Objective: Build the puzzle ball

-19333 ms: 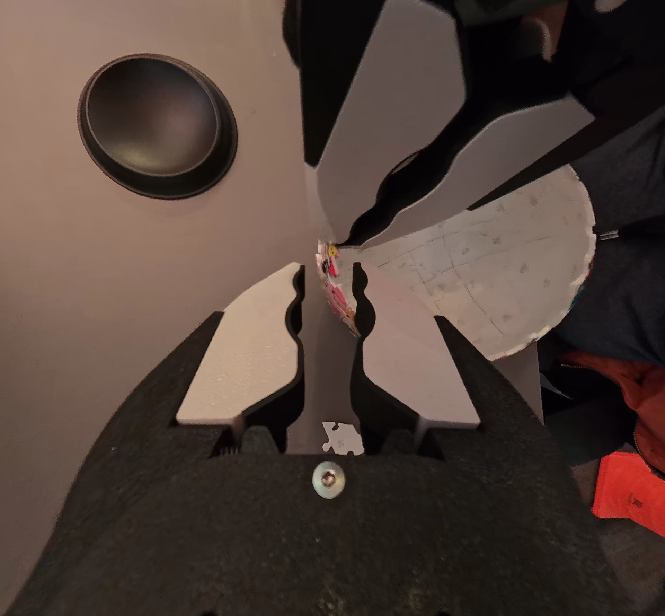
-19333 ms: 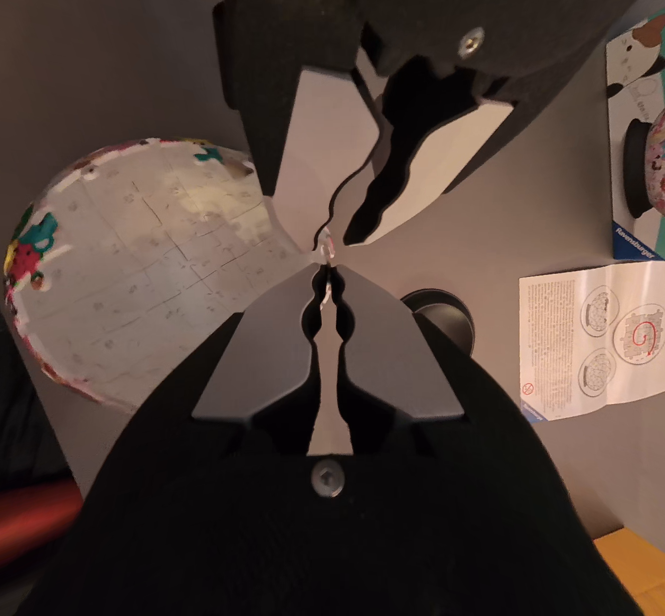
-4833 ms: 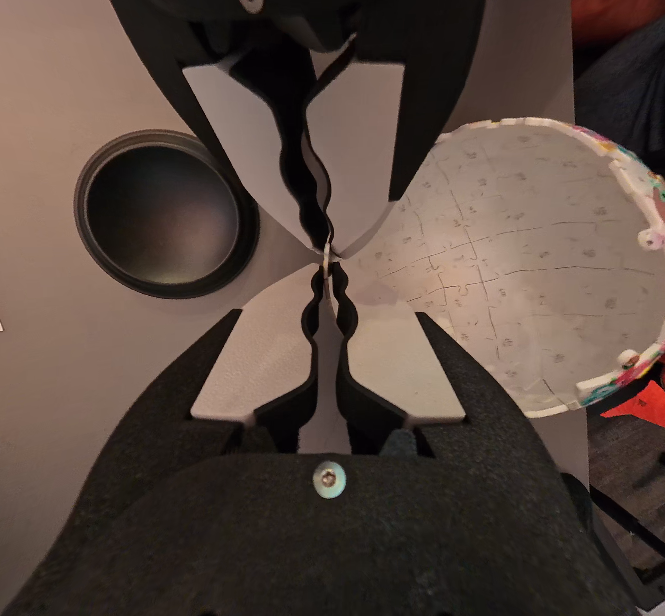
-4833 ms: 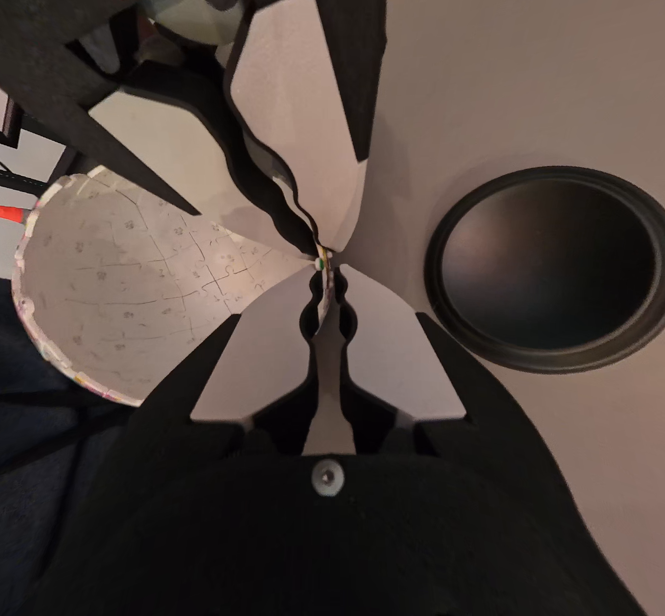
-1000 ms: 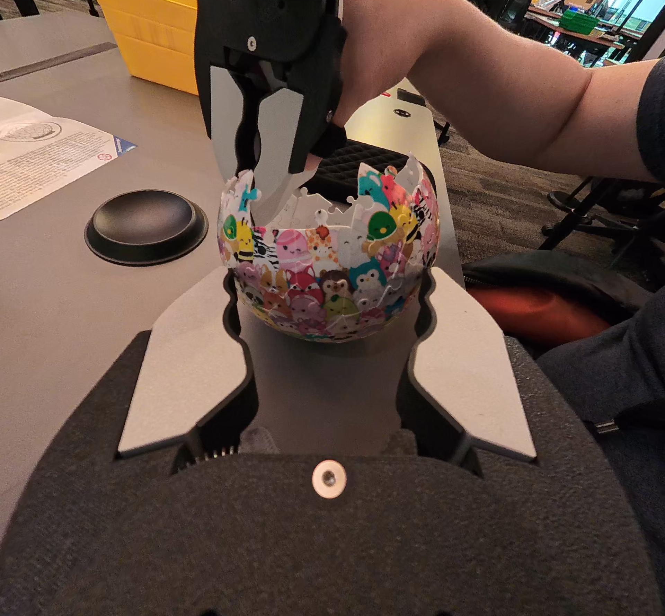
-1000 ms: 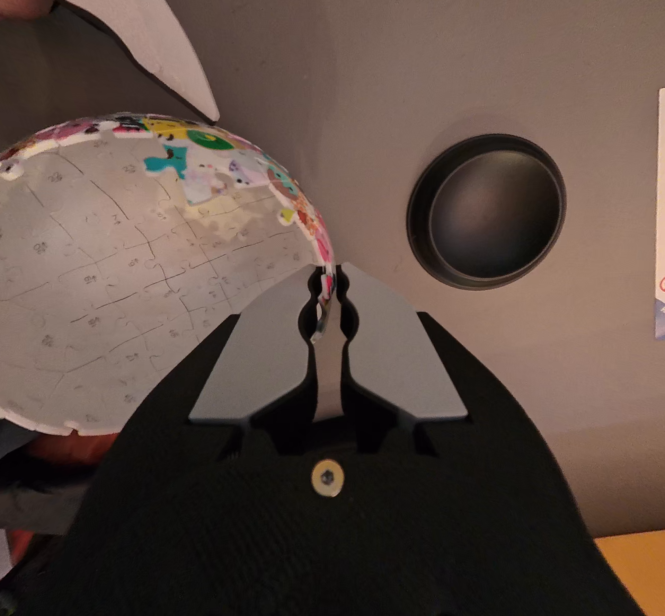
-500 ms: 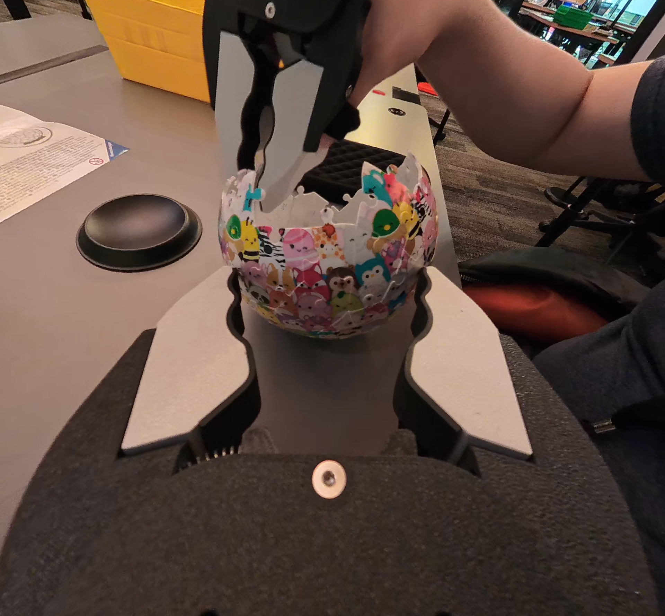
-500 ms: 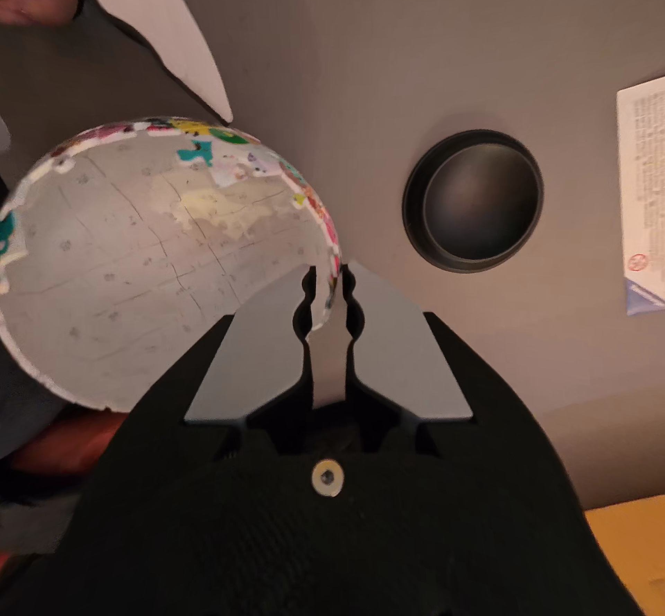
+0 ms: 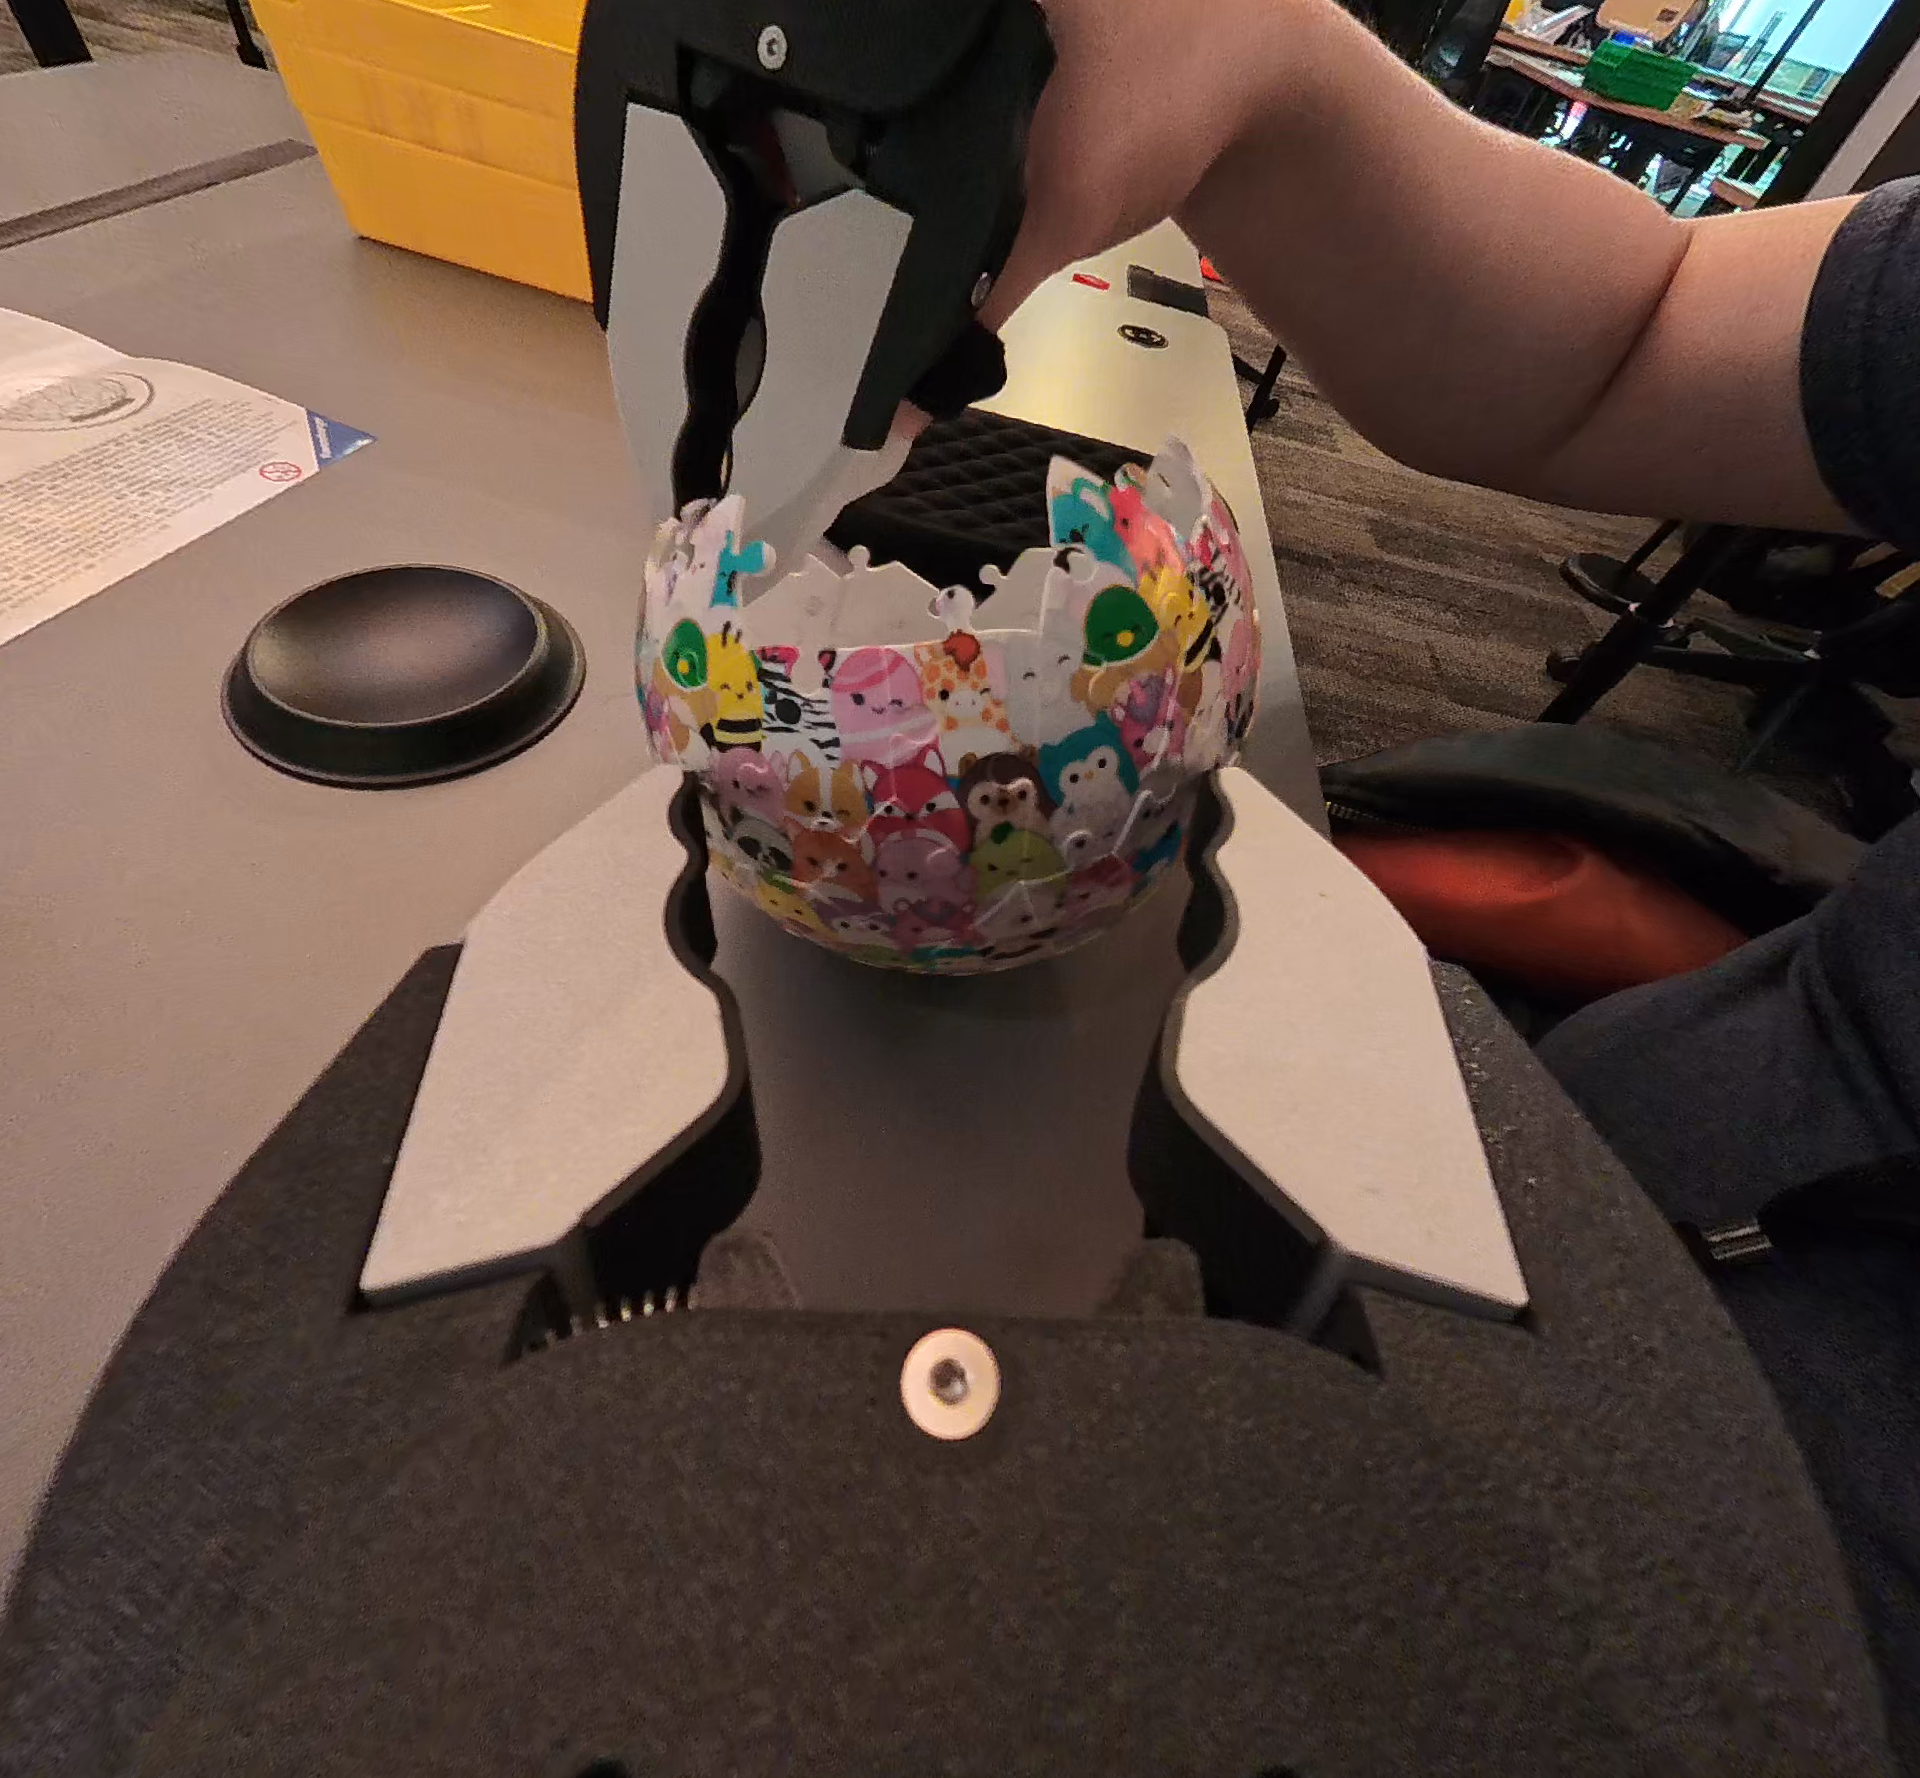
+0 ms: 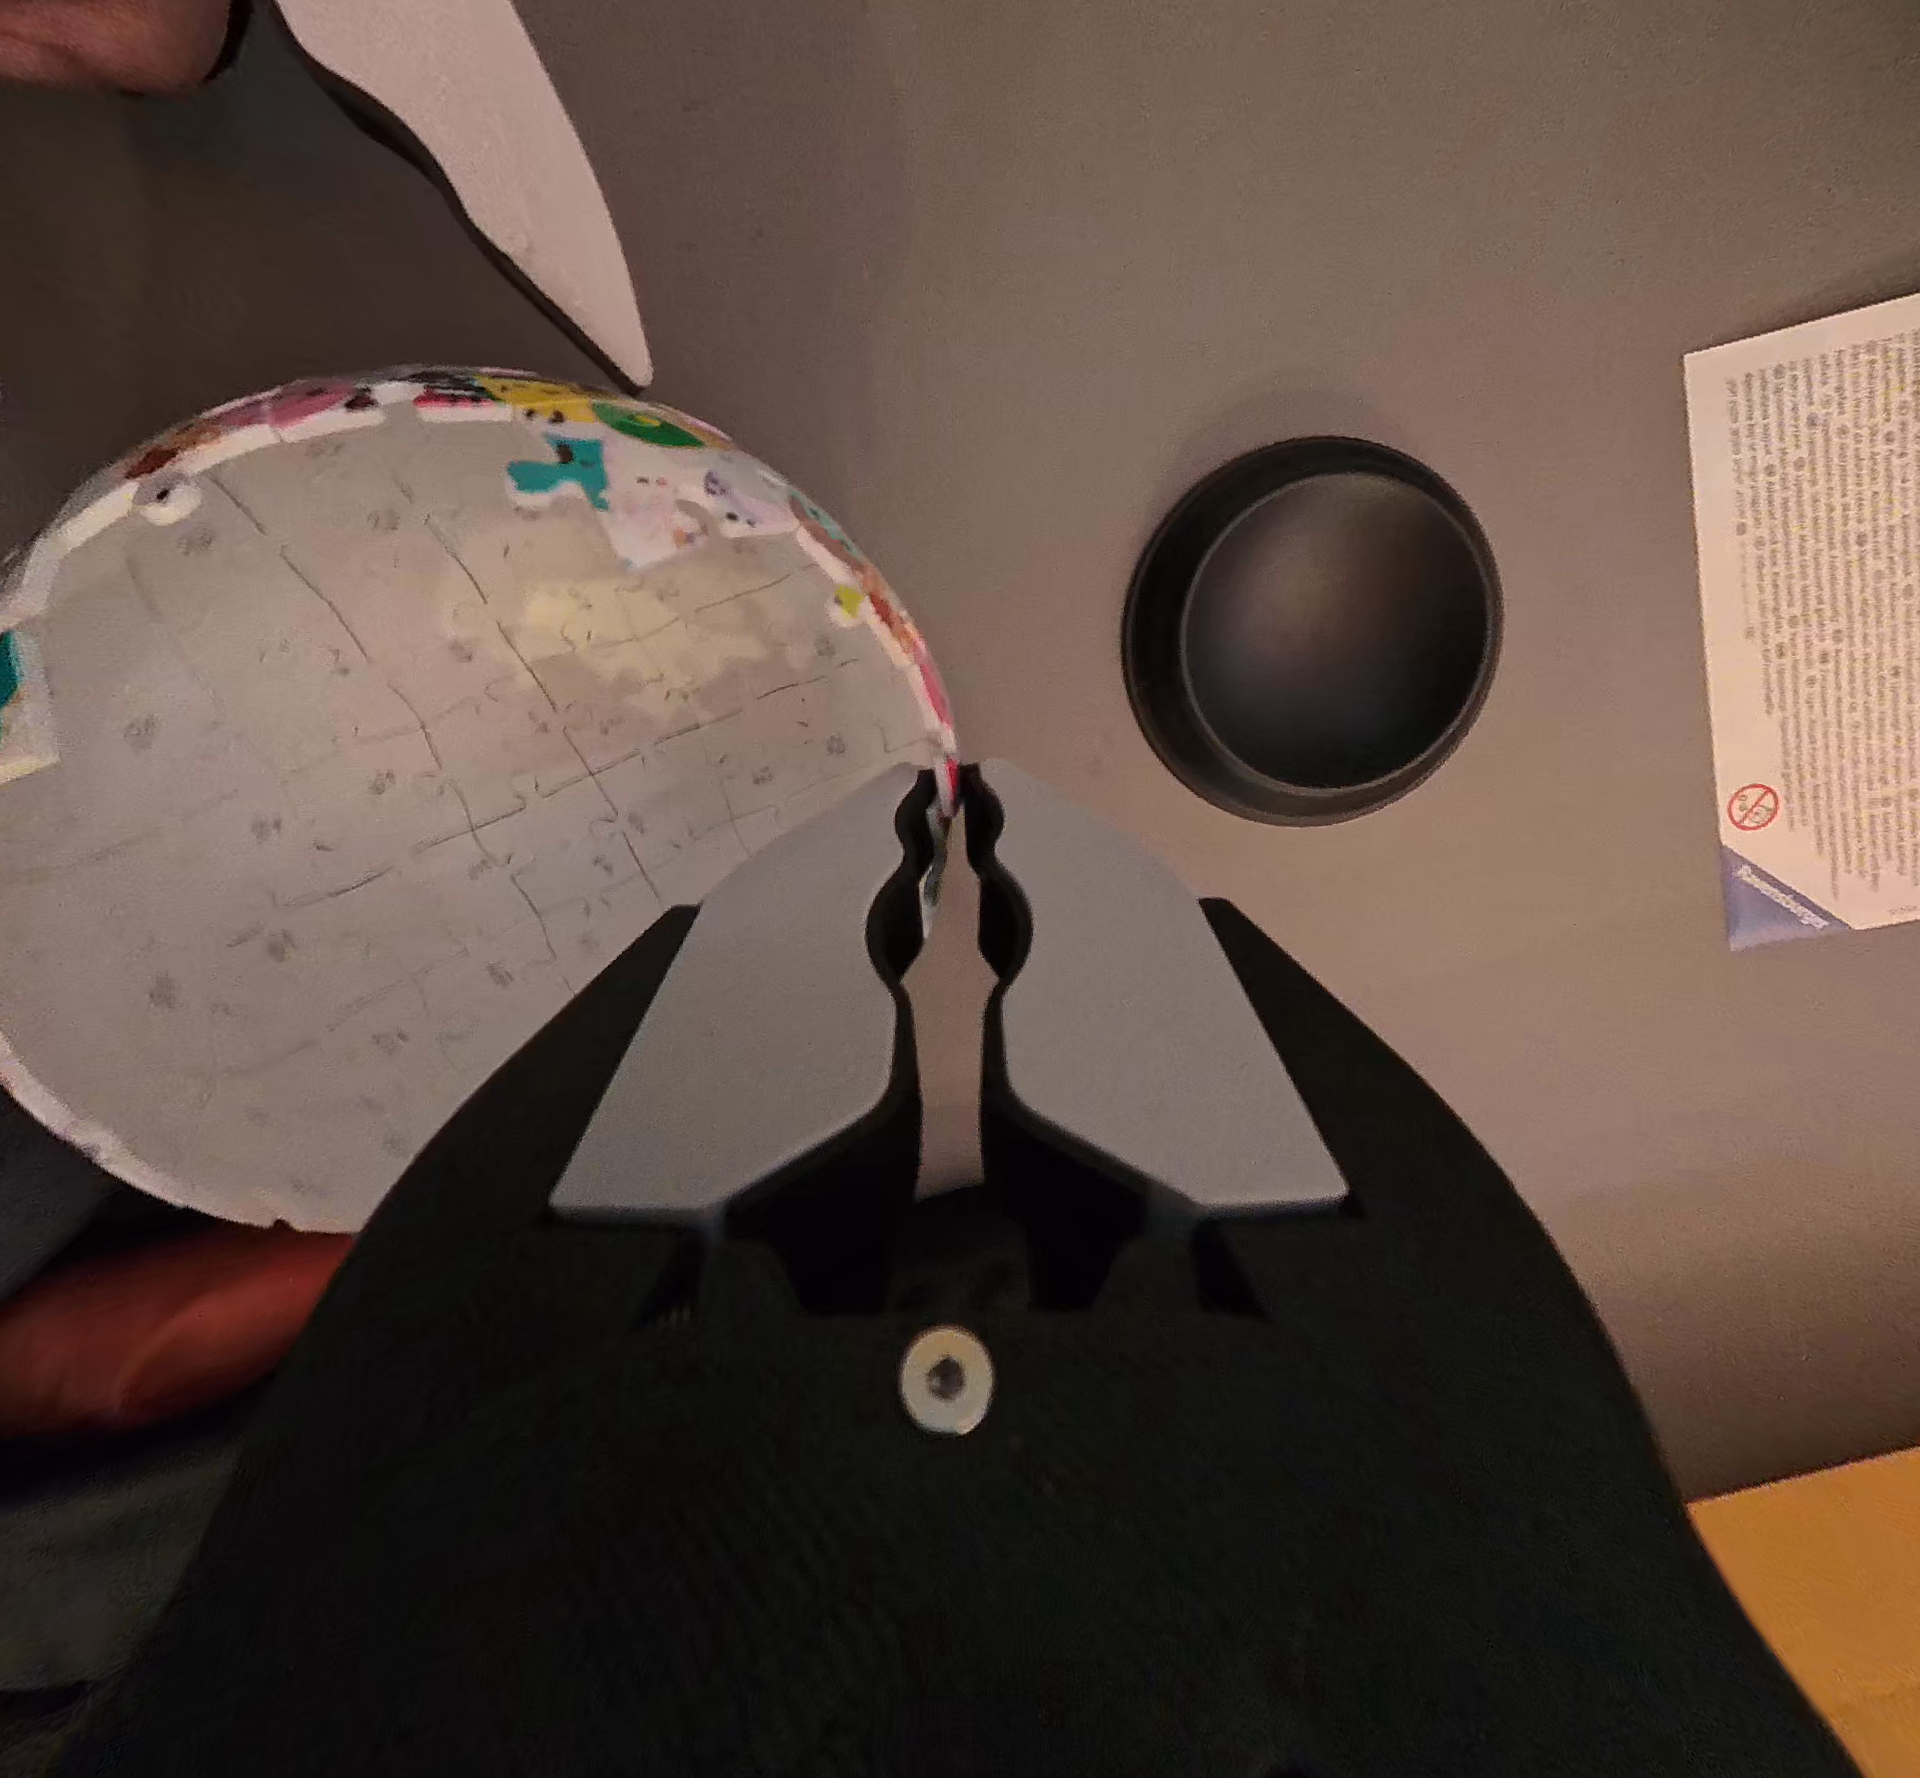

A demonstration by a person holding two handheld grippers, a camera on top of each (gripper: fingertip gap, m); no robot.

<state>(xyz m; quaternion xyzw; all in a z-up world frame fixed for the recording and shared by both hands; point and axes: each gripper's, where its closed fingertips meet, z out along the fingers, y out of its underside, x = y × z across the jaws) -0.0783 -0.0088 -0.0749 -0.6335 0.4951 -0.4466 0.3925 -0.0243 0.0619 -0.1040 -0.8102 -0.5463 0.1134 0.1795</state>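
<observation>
The half-built puzzle ball is an open bowl printed with colourful animals, with a jagged top rim. It sits between my left gripper's two fingertips, which touch its lower sides. My right gripper comes down from above in the left wrist view. It is pinched on a puzzle piece at the ball's left rim, one finger inside the shell and one outside. The right wrist view shows the ball's grey inside and one left finger against its outer wall.
A black round stand lies on the grey table left of the ball. A printed sheet lies farther left and a yellow bin stands behind. The table edge runs just right of the ball, with a red and black bag below.
My right gripper has risen from deeper inside the ball up to its rim. Its jaws widened a little, then closed on the rim piece. The ball has stayed between the left fingers.
</observation>
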